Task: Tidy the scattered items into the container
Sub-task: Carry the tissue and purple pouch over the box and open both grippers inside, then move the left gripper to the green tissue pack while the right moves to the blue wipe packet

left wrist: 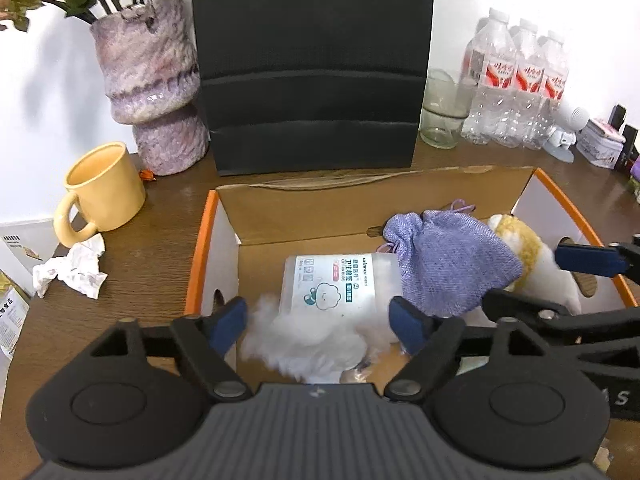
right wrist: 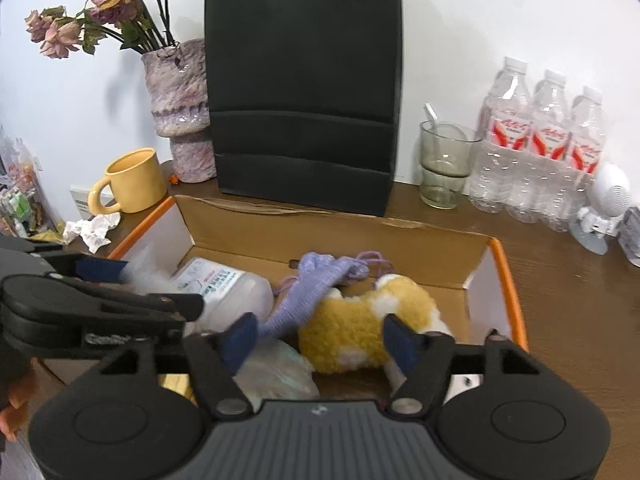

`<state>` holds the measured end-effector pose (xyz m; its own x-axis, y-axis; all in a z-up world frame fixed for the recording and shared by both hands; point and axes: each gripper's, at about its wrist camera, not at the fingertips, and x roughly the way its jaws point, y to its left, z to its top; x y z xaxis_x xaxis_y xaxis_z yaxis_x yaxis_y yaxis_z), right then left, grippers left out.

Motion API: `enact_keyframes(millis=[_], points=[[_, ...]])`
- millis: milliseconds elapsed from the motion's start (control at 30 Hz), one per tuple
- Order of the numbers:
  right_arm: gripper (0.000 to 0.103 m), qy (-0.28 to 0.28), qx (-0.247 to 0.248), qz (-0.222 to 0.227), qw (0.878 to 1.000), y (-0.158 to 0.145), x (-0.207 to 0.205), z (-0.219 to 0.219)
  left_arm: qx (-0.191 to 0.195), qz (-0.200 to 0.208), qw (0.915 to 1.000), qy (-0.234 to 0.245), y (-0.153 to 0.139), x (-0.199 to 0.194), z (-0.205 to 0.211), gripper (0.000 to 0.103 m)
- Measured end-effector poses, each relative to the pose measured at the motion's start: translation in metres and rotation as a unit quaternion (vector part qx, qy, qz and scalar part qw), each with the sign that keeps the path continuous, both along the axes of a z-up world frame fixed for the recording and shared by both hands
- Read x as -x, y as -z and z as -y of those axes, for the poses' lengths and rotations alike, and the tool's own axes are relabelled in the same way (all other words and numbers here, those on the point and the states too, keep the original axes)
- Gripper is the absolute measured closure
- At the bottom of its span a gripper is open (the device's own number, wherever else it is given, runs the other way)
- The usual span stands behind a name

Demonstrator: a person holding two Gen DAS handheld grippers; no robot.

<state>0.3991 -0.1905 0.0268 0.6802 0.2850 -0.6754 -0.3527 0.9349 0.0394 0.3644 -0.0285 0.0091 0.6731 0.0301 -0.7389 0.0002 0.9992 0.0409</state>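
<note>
Left gripper [left wrist: 318,322]: I read its jaws as spread wide, holding nothing, poised above the near-left part of the box over a blurred white fluffy wad [left wrist: 296,344].
Right gripper [right wrist: 320,340]: I read its jaws as spread apart, empty, one blue pad on each side of the plush toy's near end; I cannot tell whether either pad touches it.
Cardboard box [left wrist: 208,216]: open-topped, orange-edged rim, white side walls, brown inside; it stands on the wooden table [left wrist: 132,272].
Cotton bud pack [left wrist: 334,284]: lies flat on the box floor; I can read "COTTON BUDS" beside Chinese characters and a cloud cartoon; the brand word is too small for me to read.
Purple pouch [left wrist: 448,264]: woven drawstring bag inside the box, lying partly over the pack's right end and touching the plush toy [right wrist: 360,320], which is yellow and white and lies at the right of the box.
Crumpled paper [left wrist: 72,270]: lies on the table outside the box, left of it, just beside the yellow mug [left wrist: 102,188].
Black paper bag [right wrist: 302,88]: upright behind the box, a teal clip on its top edge.
Vase [right wrist: 178,108]: mottled purple, holds dried roses.
Water bottles [right wrist: 540,148]: three, red-and-white labels, script unreadable to me.
Glass [right wrist: 444,168]: clear, beside the bottles, a white utensil inside.
</note>
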Motion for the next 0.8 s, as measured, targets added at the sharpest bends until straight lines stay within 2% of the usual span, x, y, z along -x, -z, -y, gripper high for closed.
enact_keyframes(millis=[67,100,267,333,533,667,800], points=[[0.018,0.006,0.0,0.005,1.0,-0.005,0.007,0.006,0.002,0.011,0.9999,-0.004,-0.005,0.008,-0.002,0.002],[0.016,0.008,-0.002,0.008,1.0,-0.008,0.01,0.009,0.002,0.02,0.9998,-0.004,-0.008,0.013,-0.002,0.0],[0.012,0.014,-0.012,0.023,1.0,-0.023,0.031,0.025,0.011,0.053,0.9986,-0.002,-0.023,0.036,-0.007,0.0],[0.005,0.015,-0.015,0.028,0.999,-0.029,0.041,0.032,0.017,0.066,0.9977,-0.001,-0.03,0.048,-0.009,0.0],[0.005,0.01,-0.021,0.047,0.999,-0.044,0.081,0.054,0.025,0.109,0.9936,0.019,-0.043,0.098,-0.015,0.0],[0.001,-0.006,-0.024,0.076,0.997,-0.044,0.122,0.065,0.025,0.131,0.9902,0.041,-0.039,0.14,-0.018,0.0],[0.001,-0.01,-0.018,0.093,0.995,-0.031,0.156,0.072,0.031,0.142,0.9877,0.059,-0.021,0.179,-0.019,0.0]])
